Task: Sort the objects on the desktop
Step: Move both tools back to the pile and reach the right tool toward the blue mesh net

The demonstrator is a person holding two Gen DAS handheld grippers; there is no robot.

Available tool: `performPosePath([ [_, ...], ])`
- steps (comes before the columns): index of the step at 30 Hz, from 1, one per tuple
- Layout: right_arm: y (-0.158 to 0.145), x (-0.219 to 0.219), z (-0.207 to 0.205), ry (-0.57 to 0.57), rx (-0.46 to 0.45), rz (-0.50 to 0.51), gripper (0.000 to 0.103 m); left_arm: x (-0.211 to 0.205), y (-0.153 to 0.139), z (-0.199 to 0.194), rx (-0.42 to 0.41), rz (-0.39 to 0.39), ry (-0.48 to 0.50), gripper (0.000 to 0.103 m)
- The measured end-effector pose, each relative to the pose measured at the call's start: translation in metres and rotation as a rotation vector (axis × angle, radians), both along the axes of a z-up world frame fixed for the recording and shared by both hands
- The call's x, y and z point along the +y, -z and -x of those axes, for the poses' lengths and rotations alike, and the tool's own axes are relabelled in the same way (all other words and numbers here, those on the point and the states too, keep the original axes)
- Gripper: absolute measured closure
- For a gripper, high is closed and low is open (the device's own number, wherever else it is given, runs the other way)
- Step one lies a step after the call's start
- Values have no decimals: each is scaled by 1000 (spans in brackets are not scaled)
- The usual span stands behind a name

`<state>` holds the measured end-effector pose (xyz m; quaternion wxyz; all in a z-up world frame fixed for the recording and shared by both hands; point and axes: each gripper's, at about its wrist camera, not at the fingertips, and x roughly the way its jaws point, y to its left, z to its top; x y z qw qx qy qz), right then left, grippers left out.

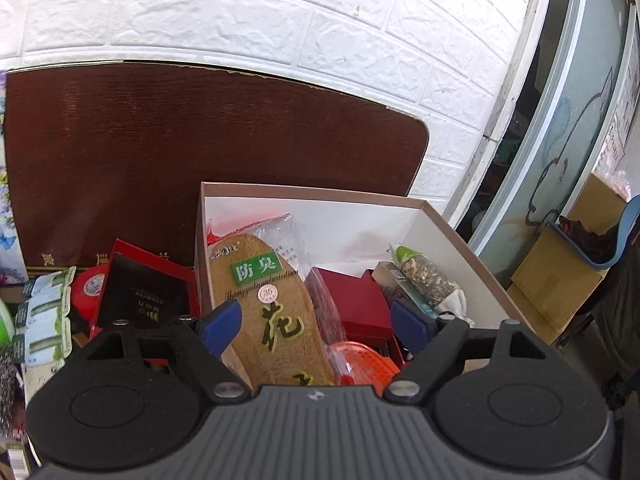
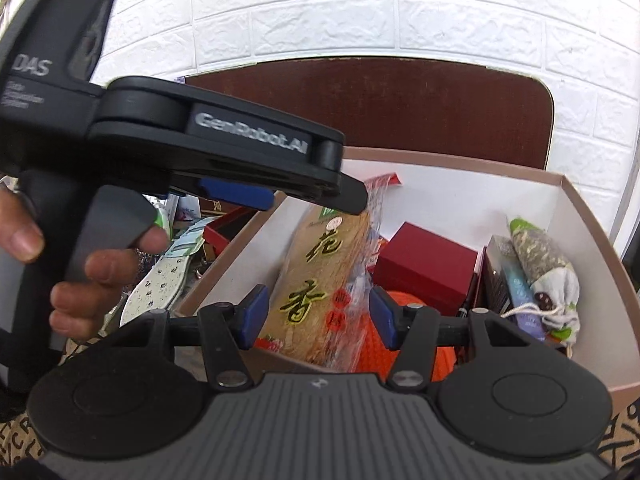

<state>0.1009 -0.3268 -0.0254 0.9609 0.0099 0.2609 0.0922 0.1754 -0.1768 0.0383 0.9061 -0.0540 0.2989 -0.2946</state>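
A tan insole pack (image 1: 272,304) in clear wrap with green and black characters leans in the white-lined cardboard box (image 1: 452,232). My left gripper (image 1: 318,324) is open, its blue pads either side of the pack. In the right wrist view the left gripper (image 2: 280,196) hovers over the top of the pack (image 2: 320,264). My right gripper (image 2: 318,314) is open, its pads flanking the pack's lower part. The box (image 2: 592,240) also holds a red box (image 2: 428,268), an orange item (image 2: 376,344) and a drawstring pouch (image 2: 548,272).
Left of the box lie a red-and-black box (image 1: 140,292), a red tape roll (image 1: 88,292), green-white sachets (image 1: 44,312) and a spotted white insole (image 2: 160,284). A dark brown board (image 1: 200,152) leans on the white brick wall. Cardboard cartons (image 1: 560,280) stand at right.
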Motion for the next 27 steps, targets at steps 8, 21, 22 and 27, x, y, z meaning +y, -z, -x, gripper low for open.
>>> performPosePath([
  [8,-6,10,24,35,-49,27,12,32,-7,48,-18,43,-2,10],
  [21,1,59,73,-43,-66,15,11,94,20,134,-34,52,-75,6],
  [22,3,63,75,-52,-60,11,11,98,24,139,-33,46,-84,6],
  [27,22,81,83,-73,-12,2,11,118,46,152,8,27,-132,6],
])
